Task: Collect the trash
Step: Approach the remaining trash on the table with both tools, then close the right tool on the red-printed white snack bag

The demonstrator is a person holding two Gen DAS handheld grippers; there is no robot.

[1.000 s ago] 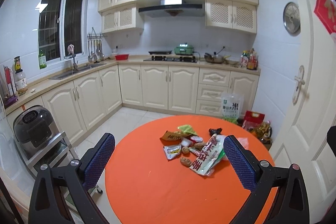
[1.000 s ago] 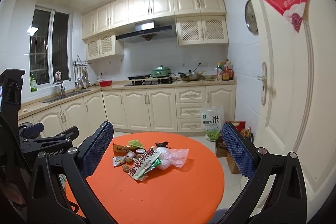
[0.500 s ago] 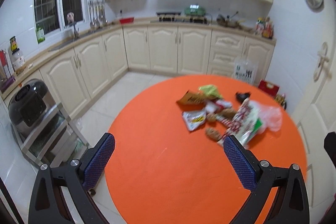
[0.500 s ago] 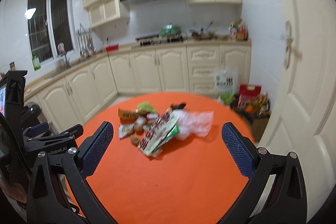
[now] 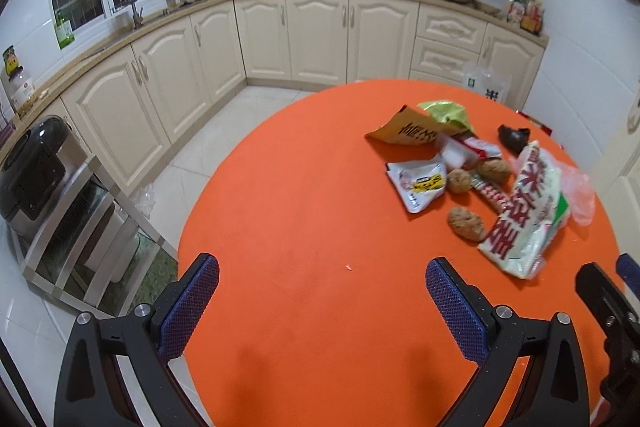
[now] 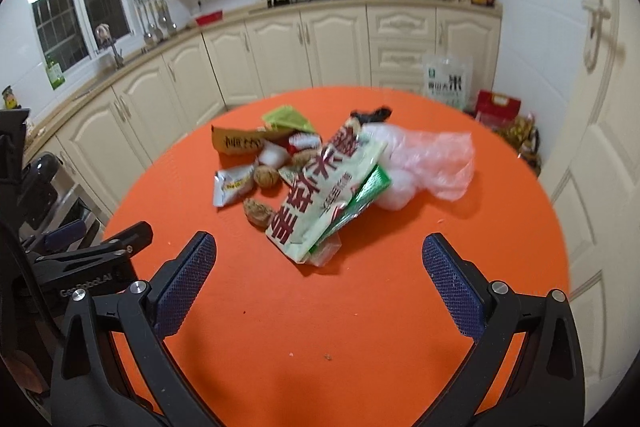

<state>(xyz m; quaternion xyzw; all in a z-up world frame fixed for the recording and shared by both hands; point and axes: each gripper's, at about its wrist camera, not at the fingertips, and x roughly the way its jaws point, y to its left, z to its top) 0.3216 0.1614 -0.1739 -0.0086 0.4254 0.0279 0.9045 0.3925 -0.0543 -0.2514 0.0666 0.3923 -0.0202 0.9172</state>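
A pile of trash lies on the round orange table (image 5: 304, 211) (image 6: 400, 287). It holds a large white and red wrapper (image 5: 524, 203) (image 6: 320, 187), a pink plastic bag (image 6: 436, 159) (image 5: 578, 189), a brown packet (image 5: 408, 133) (image 6: 238, 143), a green wrapper (image 5: 446, 111) (image 6: 286, 117), a small silver packet (image 5: 418, 185) (image 6: 232, 183) and brown lumps (image 5: 466, 223) (image 6: 258, 211). My left gripper (image 5: 322, 301) is open above the table's near left part. My right gripper (image 6: 318, 279) is open just short of the large wrapper.
Cream kitchen cabinets (image 5: 320, 35) and a counter run along the back and left. A black appliance on a metal rack (image 5: 32, 167) stands left of the table. A rice bag (image 6: 446, 79) and red packages (image 6: 496, 107) sit on the floor by the door at right.
Both grippers have tilted down and moved closer to the table; the trash pile now looks larger and nearer. Both stay open and hold nothing.
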